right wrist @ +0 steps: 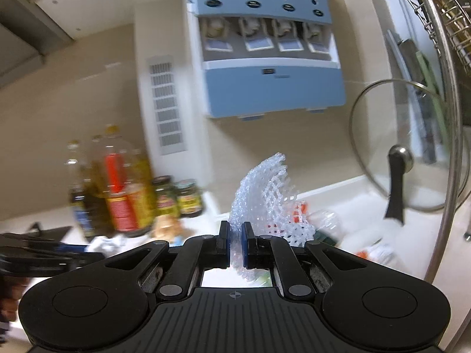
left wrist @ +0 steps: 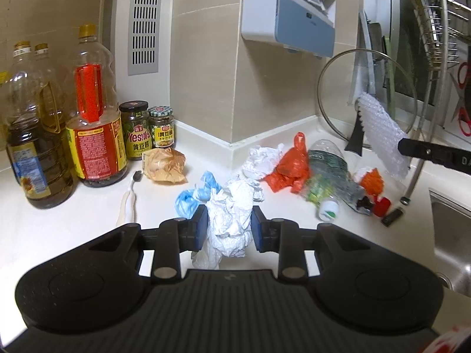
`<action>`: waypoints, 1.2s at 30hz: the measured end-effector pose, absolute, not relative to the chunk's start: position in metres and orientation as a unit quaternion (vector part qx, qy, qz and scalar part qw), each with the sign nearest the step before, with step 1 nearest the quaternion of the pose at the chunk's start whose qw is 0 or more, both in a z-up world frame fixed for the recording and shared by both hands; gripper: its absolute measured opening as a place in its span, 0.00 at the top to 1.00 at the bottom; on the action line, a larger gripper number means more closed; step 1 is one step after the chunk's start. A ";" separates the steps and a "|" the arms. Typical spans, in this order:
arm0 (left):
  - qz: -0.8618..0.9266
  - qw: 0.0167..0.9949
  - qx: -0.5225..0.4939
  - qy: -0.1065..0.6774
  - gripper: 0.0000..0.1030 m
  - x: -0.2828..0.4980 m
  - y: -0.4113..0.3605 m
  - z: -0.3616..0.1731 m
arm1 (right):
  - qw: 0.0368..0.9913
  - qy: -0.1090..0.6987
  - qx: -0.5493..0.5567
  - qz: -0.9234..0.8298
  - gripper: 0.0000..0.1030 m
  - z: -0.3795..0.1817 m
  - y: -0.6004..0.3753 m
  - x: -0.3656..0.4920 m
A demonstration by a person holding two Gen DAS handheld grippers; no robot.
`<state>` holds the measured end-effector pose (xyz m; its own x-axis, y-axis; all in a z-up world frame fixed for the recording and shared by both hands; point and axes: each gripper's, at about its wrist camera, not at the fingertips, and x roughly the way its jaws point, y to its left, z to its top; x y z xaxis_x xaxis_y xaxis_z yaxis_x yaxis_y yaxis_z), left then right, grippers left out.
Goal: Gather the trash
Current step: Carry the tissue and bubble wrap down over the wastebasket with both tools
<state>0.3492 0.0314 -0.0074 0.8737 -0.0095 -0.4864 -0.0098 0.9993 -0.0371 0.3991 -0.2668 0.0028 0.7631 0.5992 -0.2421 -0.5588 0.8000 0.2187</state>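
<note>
My left gripper (left wrist: 229, 225) is shut on a crumpled white tissue (left wrist: 232, 217) just above the white counter (left wrist: 73, 229). A blue plastic bag (left wrist: 194, 195) lies beside it. Behind lie another white tissue (left wrist: 262, 161), an orange bag (left wrist: 290, 164), a crushed clear bottle (left wrist: 332, 176), a brown wrapper (left wrist: 164, 164) and small red and orange scraps (left wrist: 374, 182). My right gripper (right wrist: 234, 245) is shut on a white foam net sleeve (right wrist: 265, 203), held up in the air; the sleeve (left wrist: 382, 138) and the right gripper's fingers (left wrist: 432, 153) show at the right of the left wrist view.
Oil bottles (left wrist: 94, 111) and sauce jars (left wrist: 137, 129) stand at the back left. A glass pot lid (left wrist: 368, 97) leans on the wall by a wire dish rack (left wrist: 435, 29). A steel sink (left wrist: 453, 235) is at the right. A blue wall dispenser (right wrist: 265, 58) hangs above.
</note>
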 end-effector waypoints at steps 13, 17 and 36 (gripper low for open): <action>-0.006 0.960 -0.044 0.275 0.73 0.265 0.010 -0.018 | 0.887 0.220 0.112 0.391 0.93 -0.005 -0.264 0.307; -0.003 0.955 -0.053 0.293 0.73 0.244 0.005 -0.029 | 0.870 0.249 0.118 0.408 0.93 -0.016 -0.260 0.287; 0.056 0.906 -0.092 0.410 0.73 0.194 0.024 -0.130 | 0.798 0.414 0.058 0.434 0.93 -0.137 -0.201 0.247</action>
